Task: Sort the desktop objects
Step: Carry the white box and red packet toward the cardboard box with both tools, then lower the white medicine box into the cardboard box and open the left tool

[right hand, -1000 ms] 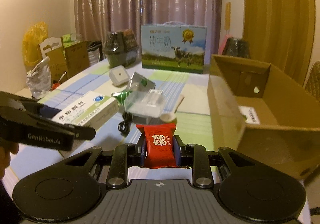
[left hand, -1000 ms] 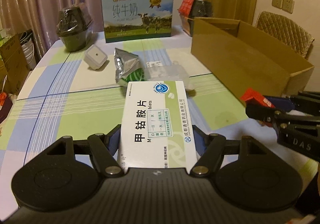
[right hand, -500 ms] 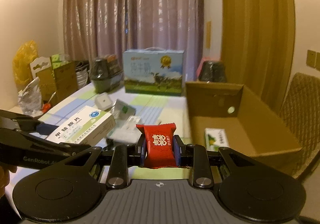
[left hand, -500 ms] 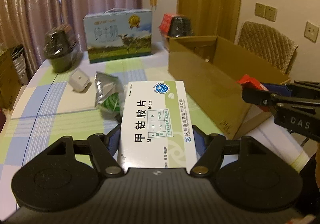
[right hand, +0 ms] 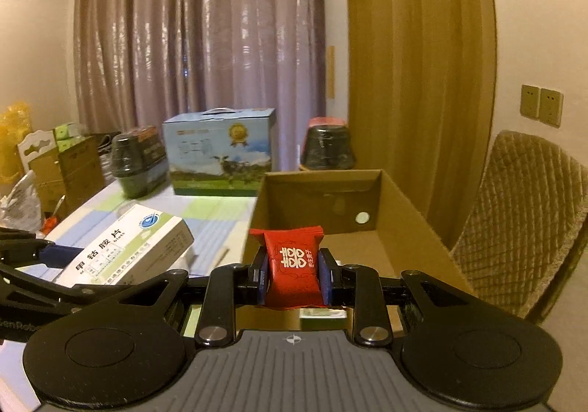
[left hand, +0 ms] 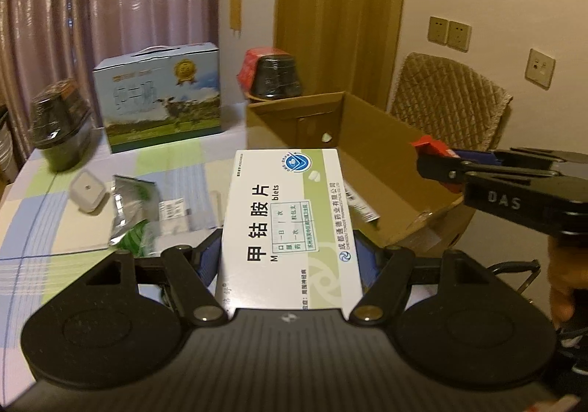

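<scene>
My left gripper (left hand: 290,257) clamps a white pill box (left hand: 290,224), held above the table (left hand: 33,228) just short of the carton (left hand: 386,169). My right gripper (right hand: 292,274) pinches a red candy (right hand: 293,267) over the carton's open mouth. Neither is dropped yet. One small green-and-white pack (left hand: 362,208) already lies inside; a foil pouch (left hand: 128,213), a clear pack (left hand: 172,215) and a white cube (left hand: 87,190) wait on the table, so I judge sorting is midway. Legible: "甲钴胺片" and "blets" on the pill box, "囍" on the candy, "DAS" on the right gripper.
</scene>
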A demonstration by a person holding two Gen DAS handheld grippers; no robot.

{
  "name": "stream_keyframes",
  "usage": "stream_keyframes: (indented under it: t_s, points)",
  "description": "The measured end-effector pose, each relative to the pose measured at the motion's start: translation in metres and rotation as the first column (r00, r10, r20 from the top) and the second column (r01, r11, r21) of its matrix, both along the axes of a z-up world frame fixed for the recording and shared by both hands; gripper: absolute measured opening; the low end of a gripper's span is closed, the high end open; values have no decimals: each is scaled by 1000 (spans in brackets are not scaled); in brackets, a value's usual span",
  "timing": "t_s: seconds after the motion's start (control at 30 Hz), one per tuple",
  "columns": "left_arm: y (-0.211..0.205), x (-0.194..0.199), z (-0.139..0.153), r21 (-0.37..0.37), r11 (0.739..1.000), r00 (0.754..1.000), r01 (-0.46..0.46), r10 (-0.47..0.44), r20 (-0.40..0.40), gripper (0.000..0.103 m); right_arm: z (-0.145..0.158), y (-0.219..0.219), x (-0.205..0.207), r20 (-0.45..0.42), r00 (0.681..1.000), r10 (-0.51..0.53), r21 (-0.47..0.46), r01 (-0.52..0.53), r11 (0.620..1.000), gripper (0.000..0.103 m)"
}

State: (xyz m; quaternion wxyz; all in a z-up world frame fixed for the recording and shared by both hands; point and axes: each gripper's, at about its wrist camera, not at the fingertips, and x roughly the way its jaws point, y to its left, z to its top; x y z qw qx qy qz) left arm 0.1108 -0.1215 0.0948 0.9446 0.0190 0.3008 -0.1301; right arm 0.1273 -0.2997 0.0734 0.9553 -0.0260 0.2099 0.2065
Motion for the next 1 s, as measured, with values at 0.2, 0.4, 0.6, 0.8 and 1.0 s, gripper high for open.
stream_keyframes:
  t_s: [0.2,0.4,0.6,0.8,1.0]
  points:
    - [-24,15,3,-10,999,999,33,-33,-5,67,2,-17,14,-3,1000,-25,-1,25,1000,24]
    - [-42,28,5,-7,998,998,59,-59,-7,67,2,-28,25,-9,999,-44,-6,44,999,24]
    - [-55,38,5,-11,997,997,71,-71,-14,67,-1,-40,34,-18,998,-66,-6,66,998,24]
    - [-67,51,2,-16,997,996,81,-81,-26,67,-3,-49,45,-24,996,-83,-13,83,996,24]
    - [-78,70,-4,-26,996,995,87,-88,-40,67,-7,-60,57,-39,994,-98,-10,98,995,24]
